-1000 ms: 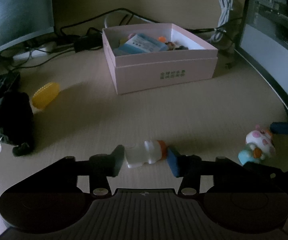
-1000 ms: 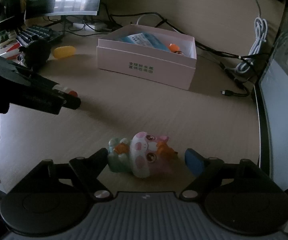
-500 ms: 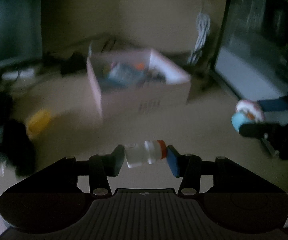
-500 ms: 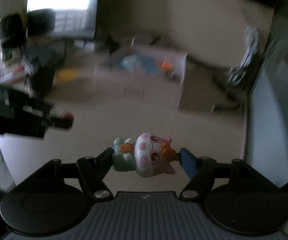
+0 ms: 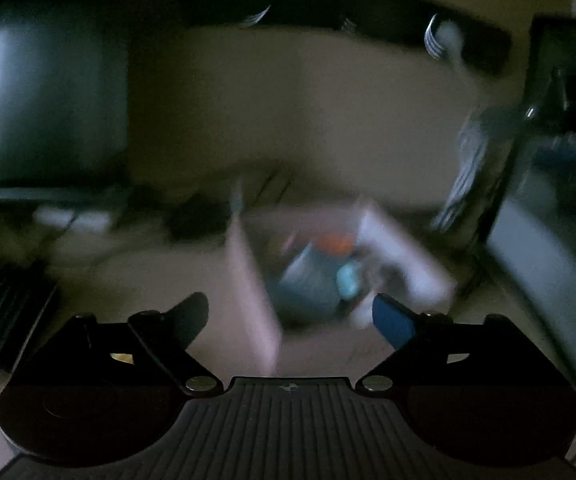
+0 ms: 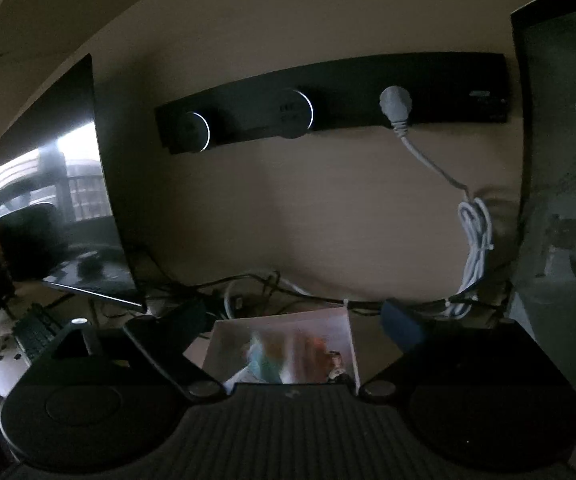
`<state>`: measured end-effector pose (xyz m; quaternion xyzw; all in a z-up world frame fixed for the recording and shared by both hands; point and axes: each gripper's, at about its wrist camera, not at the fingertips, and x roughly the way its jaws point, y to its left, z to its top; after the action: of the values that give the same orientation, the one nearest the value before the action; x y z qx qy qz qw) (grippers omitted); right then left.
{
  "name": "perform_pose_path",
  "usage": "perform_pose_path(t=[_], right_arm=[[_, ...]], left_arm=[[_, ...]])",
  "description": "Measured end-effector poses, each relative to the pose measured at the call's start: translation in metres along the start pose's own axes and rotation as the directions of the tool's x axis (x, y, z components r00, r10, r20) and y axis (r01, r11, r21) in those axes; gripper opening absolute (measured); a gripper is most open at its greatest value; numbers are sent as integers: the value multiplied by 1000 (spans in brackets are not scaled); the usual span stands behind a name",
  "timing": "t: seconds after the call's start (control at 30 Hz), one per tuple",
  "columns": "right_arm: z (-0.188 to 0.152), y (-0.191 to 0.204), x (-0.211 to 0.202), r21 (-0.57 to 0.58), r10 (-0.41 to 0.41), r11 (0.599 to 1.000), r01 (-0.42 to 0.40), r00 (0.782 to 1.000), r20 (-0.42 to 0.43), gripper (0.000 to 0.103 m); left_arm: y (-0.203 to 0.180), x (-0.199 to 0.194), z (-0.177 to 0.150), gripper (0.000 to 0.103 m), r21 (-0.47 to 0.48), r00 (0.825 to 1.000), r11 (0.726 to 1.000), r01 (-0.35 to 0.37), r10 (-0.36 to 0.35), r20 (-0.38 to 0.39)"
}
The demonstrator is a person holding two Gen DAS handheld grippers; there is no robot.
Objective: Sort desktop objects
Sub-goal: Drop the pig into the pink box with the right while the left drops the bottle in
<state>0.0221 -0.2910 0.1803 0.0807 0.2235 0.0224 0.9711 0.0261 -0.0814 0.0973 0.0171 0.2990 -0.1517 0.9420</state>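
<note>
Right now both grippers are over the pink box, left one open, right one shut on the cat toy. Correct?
Not quite. The right gripper is open too: the right wrist view shows its jaws spread wide with nothing between them, only the pink box beyond. Its jaws have just been opening. The left gripper is open over the box, as you said.

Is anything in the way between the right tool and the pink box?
Nothing visible is. The right tool hangs open just above the pink box, with only air between them. Blurry toys already lie inside the box.
</note>
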Motion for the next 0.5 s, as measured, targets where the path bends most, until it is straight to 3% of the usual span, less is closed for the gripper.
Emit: perform_pose_path(t=[0.1, 0.2, 0.37, 0.5], right_arm=[[-28, 2, 5, -22, -32, 999, 30, 997, -73, 96], [-68, 10, 17, -77, -52, 996, 37, 980, -195, 96], [-114, 38, 29, -147, -33, 989, -17, 944, -329, 96], [-120, 82, 37, -230, 12, 969, -88, 949, -315, 96]], left_arm=[[15, -9, -38, 94, -45, 995, 999, -7, 3, -99], [31, -16, -65, 95, -98, 988, 995, -20, 4, -157], [68, -22, -72, 95, -142, 986, 986, -92, 71, -151], [100, -35, -69, 97, -177, 985, 973, -147, 126, -122]])
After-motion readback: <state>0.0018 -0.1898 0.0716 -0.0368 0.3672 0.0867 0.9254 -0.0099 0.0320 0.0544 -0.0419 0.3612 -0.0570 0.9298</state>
